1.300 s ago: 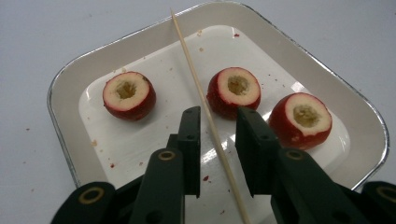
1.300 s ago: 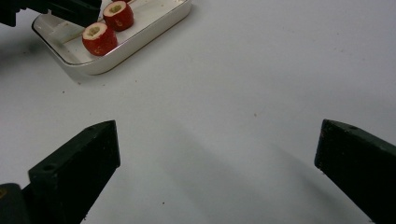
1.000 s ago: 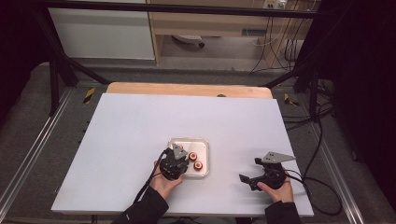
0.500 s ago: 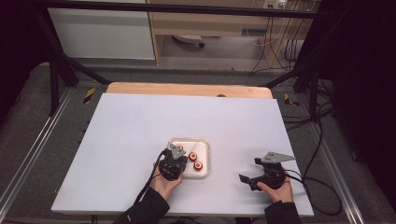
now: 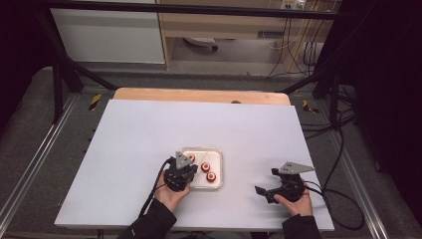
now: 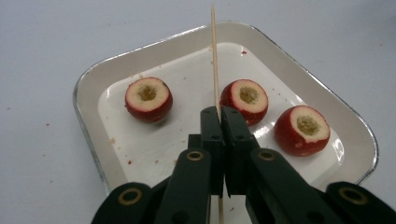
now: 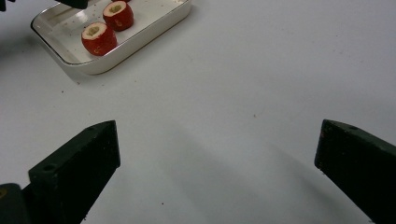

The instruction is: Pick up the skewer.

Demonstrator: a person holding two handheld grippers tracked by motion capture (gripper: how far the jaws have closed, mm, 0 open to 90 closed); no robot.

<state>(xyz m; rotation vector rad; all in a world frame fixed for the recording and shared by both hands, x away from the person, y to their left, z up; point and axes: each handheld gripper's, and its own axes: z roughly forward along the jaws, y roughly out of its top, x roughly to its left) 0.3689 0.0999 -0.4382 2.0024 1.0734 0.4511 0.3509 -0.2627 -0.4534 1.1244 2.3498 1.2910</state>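
Left gripper view, skewer (image 6: 215,70) pinched in hand-held gripper (image 6: 220,116)

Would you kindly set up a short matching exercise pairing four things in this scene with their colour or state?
Things:
1. wooden skewer
2. tray
3. right gripper
4. cored fruits

States:
A. red skin, pale hollowed top
B. jaws wide apart over bare table
C. white, holding three fruits
D. clamped between the shut left gripper

Pairs: 1-D, 2-C, 3-B, 4-A
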